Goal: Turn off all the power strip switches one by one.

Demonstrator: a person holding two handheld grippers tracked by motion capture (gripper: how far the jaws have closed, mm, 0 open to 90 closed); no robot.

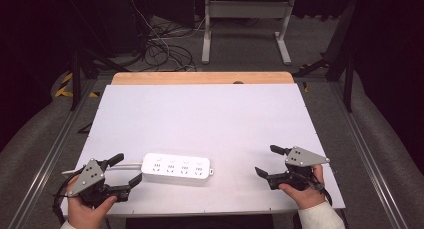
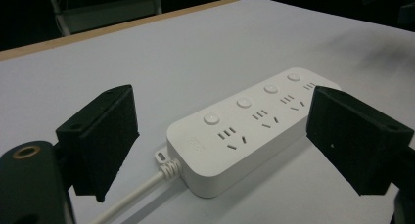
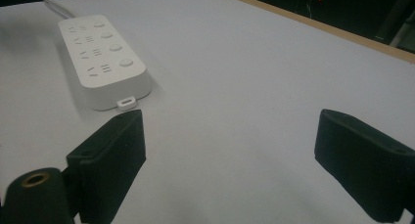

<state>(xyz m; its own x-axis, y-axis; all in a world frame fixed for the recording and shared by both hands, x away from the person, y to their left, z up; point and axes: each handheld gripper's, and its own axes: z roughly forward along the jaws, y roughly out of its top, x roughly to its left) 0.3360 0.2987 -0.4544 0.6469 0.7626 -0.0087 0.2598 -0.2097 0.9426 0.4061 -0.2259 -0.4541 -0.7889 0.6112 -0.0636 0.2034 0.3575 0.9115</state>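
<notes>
A white power strip (image 1: 176, 168) with several sockets and round buttons lies flat near the front of the white table (image 1: 210, 114); its white cord leaves its left end. My left gripper (image 1: 126, 170) is open just left of that end, with the cord running between its jaws. In the left gripper view the power strip (image 2: 249, 128) sits ahead of the left gripper (image 2: 222, 145), apart from both pads. My right gripper (image 1: 271, 160) is open at the front right with nothing between its jaws. The right gripper view has the power strip (image 3: 103, 60) far off, beyond the right gripper (image 3: 235, 155).
A wooden strip (image 1: 202, 78) runs along the table's far edge. Beyond it on the floor are a white desk frame (image 1: 245, 24) and tangled cables (image 1: 160, 49). Metal rails (image 1: 370, 154) flank the table on both sides.
</notes>
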